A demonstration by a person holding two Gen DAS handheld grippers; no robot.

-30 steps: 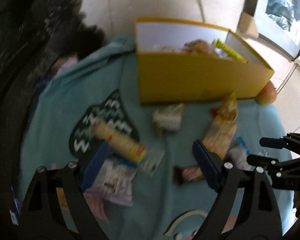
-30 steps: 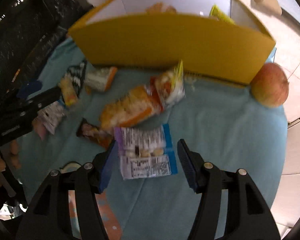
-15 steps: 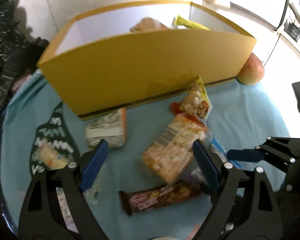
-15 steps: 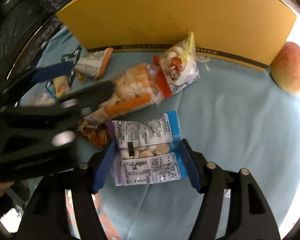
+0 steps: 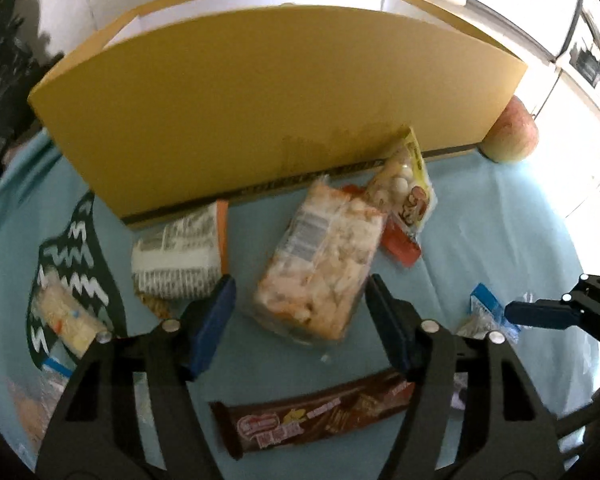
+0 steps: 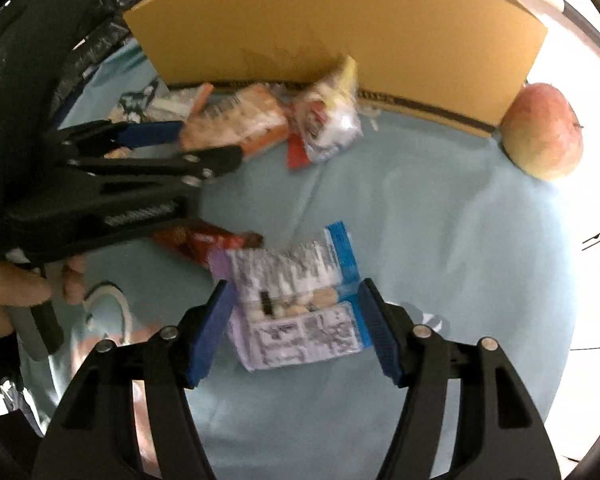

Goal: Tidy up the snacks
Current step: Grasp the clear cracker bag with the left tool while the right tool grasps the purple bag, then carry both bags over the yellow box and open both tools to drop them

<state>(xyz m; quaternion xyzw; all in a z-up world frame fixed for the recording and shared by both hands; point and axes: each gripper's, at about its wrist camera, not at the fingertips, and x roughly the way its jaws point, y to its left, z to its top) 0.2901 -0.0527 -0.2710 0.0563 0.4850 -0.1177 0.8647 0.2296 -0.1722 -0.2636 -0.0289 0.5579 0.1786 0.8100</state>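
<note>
A teal cloth covers the bench, and on it stands the biggest thing here, a yellow cardboard box, its long wall facing both claws. From this low angle its inside is hidden, so I cannot tell what has already gone in. An apple sits just beside the box's right end, touching or nearly so.

Most of the sorting looks undone: the snacks lie loose on the cloth in front of the box. The largest, a clear bag of pale orange puffs, lies near the box wall with a yellow-edged candy bag touching its far end. Left of them is a white and orange packet, close to the box. A brown chocolate bar lies nearest, under the left claw. A small pale bar rests far left on a dark zigzag patch.

The left claw hangs low and level, jaws wide apart, straddling the near end of the puff bag without pressing it; my guess is that bag goes next. The right claw is also spread, tilted down, a pad at each side of a blue and white packet, seemingly not yet squeezing.
</note>
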